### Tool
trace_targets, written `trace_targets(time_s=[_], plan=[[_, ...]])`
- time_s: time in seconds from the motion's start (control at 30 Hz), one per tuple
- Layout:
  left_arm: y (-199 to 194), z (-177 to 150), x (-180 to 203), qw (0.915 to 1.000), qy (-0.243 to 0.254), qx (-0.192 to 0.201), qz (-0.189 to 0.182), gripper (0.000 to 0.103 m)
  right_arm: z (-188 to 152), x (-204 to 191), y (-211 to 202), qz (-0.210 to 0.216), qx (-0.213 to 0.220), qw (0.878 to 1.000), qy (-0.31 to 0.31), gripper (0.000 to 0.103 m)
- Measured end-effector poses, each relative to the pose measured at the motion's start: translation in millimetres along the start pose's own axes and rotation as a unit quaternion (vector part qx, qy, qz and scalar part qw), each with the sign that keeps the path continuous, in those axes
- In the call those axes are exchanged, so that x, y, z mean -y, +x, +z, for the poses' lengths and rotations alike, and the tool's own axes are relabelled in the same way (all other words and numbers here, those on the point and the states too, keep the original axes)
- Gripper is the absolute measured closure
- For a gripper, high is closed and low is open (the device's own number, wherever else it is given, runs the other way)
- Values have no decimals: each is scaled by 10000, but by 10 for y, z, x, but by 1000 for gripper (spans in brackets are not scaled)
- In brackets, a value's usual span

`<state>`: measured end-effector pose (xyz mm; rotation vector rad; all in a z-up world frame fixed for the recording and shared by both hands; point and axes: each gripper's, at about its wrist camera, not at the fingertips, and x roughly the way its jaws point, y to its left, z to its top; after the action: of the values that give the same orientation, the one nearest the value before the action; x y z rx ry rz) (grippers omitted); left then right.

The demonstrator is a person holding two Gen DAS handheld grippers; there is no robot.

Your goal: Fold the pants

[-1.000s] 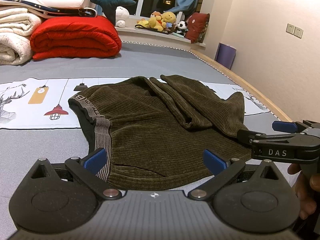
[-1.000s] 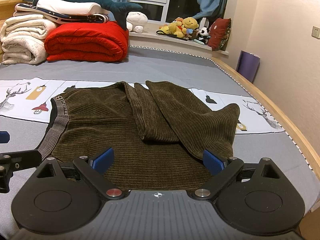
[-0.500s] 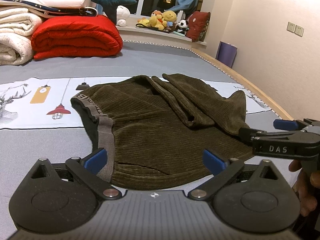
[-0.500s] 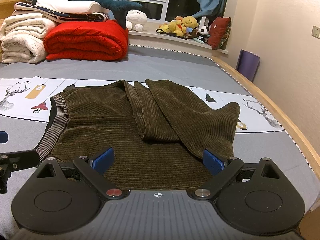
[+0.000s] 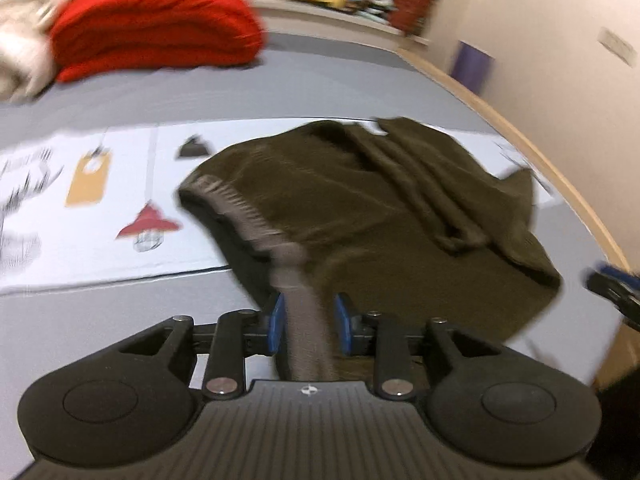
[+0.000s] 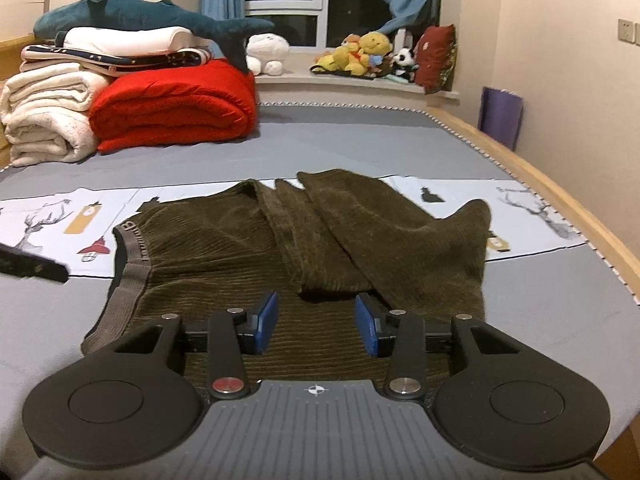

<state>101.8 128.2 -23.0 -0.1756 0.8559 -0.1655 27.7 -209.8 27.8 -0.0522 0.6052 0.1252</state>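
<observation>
Corduroy waistband, grey and elastic, sits pinched between the two blue pads of the left gripper point(image 5: 308, 322), whose jaws have closed on it at the near corner of the pants point(image 5: 400, 216); that view is smeared with blur. The right gripper point(image 6: 316, 324) hovers low over the near edge of the same garment, its two blue pads set apart with ribbed cloth showing between them and nothing held. The pants are one dark olive pair, lying on the grey bed point(image 6: 360, 148) with both legs folded across the seat. Lettering runs along the waistband point(image 6: 134, 248), too small to read beyond a leading "B". Behind lie one red quilt point(image 6: 172, 108), cream blankets point(image 6: 44, 116) and one blue shark toy point(image 6: 140, 16).
</observation>
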Motion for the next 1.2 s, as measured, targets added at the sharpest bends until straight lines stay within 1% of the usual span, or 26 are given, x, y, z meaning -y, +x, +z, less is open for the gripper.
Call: trace_targets(time_s=[0.03,0.07,0.1,0.13,0.17,0.2,0.27,0.33,0.4,0.47,0.57,0.6,0.63,0.7,0.73,0.77,0.8,0.83,0.87,0.93,1.0,1.07,1.13,1.2], plan=[[129,-25,-146,9994,-311,-160,20,72,9,-8,18,48,-27,10000,2,58],[242,-22,-257,9969,-655,-422,57,72,17,-20,33,92,-44,9999,-6,57],[329,0,-375,9919,-1143,-556,-53,72,30,-32,50,135,-59,9999,-11,57],[365,15,-432,9887,-1384,-538,-214,67,45,-47,59,178,-60,9998,8,56],[418,37,-452,9871,-1465,-571,-314,57,60,-61,74,228,-55,9997,35,56],[465,58,-434,9874,-1421,-623,-310,48,73,-73,90,268,-54,9996,56,55],[565,74,-402,9876,-1367,-733,-257,44,110,-105,127,341,-39,9994,92,54],[674,71,-382,9863,-1386,-839,-319,38,144,-147,162,409,-12,9991,113,51],[795,83,-337,9856,-1379,-910,-347,25,168,-182,196,465,0,9988,121,49],[936,95,-299,9861,-1314,-966,-314,23,175,-219,242,489,-40,9987,95,47],[1170,42,-229,9857,-1218,-1133,-263,23,161,-259,293,482,-128,9988,30,47],[1219,26,-191,9870,-1120,-1128,-215,23,155,-267,301,477,-151,9987,12,47],[1239,21,-122,9901,-917,-1046,-167,23,147,-269,304,470,-172,9987,-5,46],[1270,14,22,9939,-475,-983,-136,27,127,-274,309,418,-198,9989,-59,46],[1272,2,69,9952,-294,-932,4,43,118,-274,311,376,-203,9991,-80,46],[1270,-9,96,9958,-115,-885,201,62,106,-278,312,334,-204,9992,-97,46],[1250,-3,89,9962,-44,-843,192,73,100,-277,310,287,-204,9993,-107,46],[1208,24,66,9969,-88,-775,98,77,94,-275,307,233,-198,9995,-112,46],[1144,63,60,9978,-109,-659,21,78,88,-272,306,186,-192,9996,-113,46],[891,158,91,9997,-8,-188,-132,80,73,-271,305,76,-183,9997,-110,46],[568,260,108,9994,43,248,-250,82,51,-276,295,-23,-183,9998,-87,46],[249,329,51,9981,11,536,-290,83,29,-283,271,-95,-183,9998,-59,46],[-56,345,-68,9967,26,793,-178,83,7,-297,228,-106,-167,9998,-45,46],[-337,332,-312,9963,-121,855,32,83,-4,-319,183,-83,-127,9999,-59,46]])
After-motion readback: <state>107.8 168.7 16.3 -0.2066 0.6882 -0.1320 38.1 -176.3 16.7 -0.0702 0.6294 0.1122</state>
